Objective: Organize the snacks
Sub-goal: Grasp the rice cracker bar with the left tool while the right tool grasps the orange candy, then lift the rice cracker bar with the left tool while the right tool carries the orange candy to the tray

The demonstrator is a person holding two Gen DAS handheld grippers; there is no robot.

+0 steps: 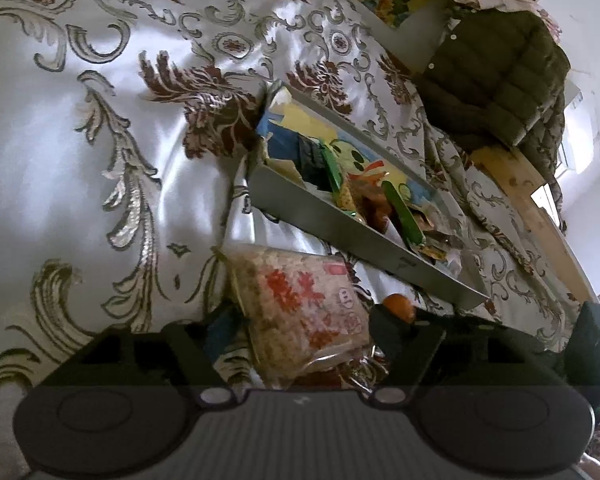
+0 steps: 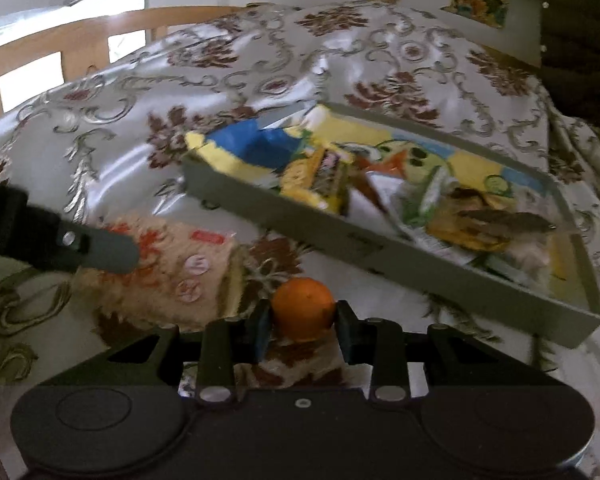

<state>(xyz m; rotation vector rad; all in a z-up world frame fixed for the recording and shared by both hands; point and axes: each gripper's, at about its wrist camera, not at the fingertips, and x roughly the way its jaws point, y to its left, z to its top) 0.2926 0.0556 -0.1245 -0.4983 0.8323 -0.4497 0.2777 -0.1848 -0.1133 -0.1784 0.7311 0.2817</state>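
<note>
A clear packet of pale rice snack with red print [image 1: 296, 300] lies on the patterned bedcover, just in front of a grey tray [image 1: 340, 236]. My left gripper [image 1: 300, 332] straddles this packet with its jaws wide and a small gap at the left pad. One of its fingers [image 2: 108, 254] shows over the packet [image 2: 172, 264] in the right wrist view. My right gripper [image 2: 303, 326] is shut on a small orange [image 2: 303, 306], held just above the cover near the tray's [image 2: 300, 236] front wall. The orange [image 1: 400, 306] also peeks out behind the left gripper's right finger.
The tray has a cartoon-printed floor and holds several snack packets [image 2: 320, 180]. A dark green puffer jacket [image 1: 500, 80] lies beyond it on the bed. A wooden bed rail [image 1: 536, 204] runs along the far edge, with a bright window [image 2: 28, 76] behind it.
</note>
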